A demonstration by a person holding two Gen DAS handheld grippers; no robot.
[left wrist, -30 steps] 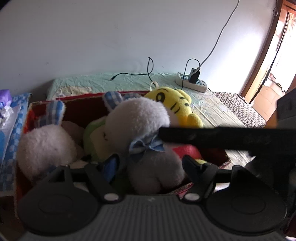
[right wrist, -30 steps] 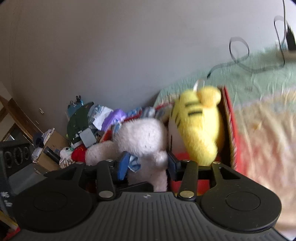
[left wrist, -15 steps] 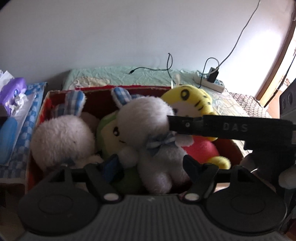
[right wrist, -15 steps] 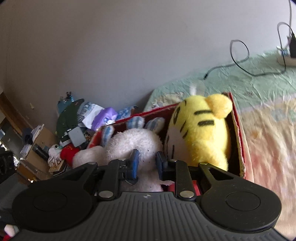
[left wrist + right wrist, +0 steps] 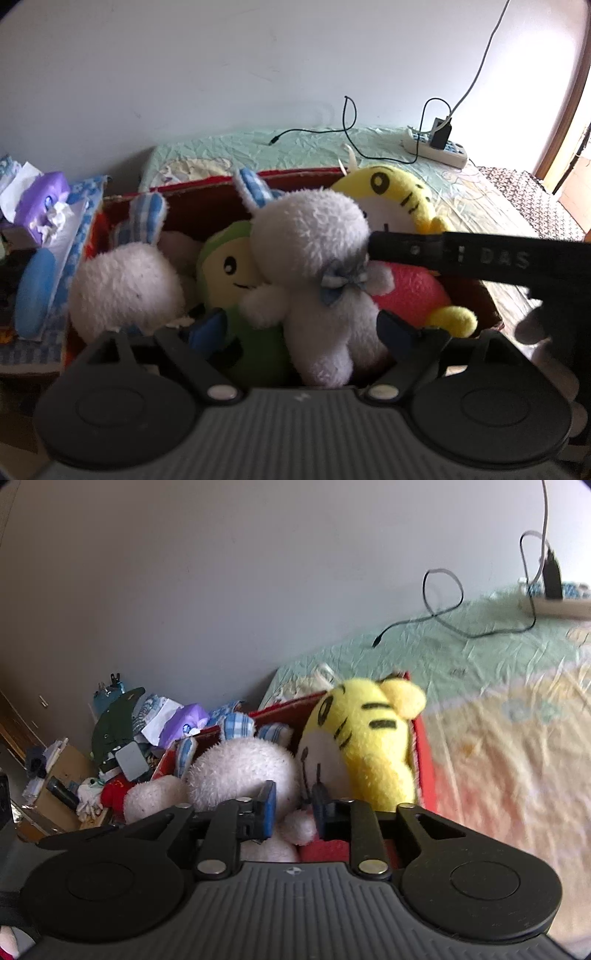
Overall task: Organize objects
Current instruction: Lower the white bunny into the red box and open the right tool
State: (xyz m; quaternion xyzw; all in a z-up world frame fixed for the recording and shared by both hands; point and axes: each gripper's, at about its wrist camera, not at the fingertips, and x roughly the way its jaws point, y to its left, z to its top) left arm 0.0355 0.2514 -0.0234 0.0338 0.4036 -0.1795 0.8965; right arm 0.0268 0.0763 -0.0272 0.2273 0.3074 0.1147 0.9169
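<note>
A red box (image 5: 207, 184) on the bed holds several plush toys. A white bunny with a blue bow (image 5: 314, 258) lies in the middle, between a green plush (image 5: 225, 266) and a yellow tiger (image 5: 391, 192). My left gripper (image 5: 301, 328) straddles the bunny's body; its jaws are opening wide and the pads stand off the plush. One of the right gripper's black fingers (image 5: 461, 254) reaches in from the right to the bunny's neck. In the right wrist view my right gripper (image 5: 293, 808) has a narrow, opening gap by the bunny (image 5: 243, 768) and the tiger (image 5: 369, 731), gripping nothing.
A second white bunny (image 5: 125, 288) fills the box's left end. A power strip (image 5: 436, 147) with cables lies on the green sheet behind. A purple tissue pack (image 5: 40, 199) and piled clutter (image 5: 118, 738) sit left of the box. A doorway is at the far right.
The left jaws have spread wider around the white bunny. The right jaws went from wide around the bunny to almost shut, then parted a little. Both views tipped slightly downward.
</note>
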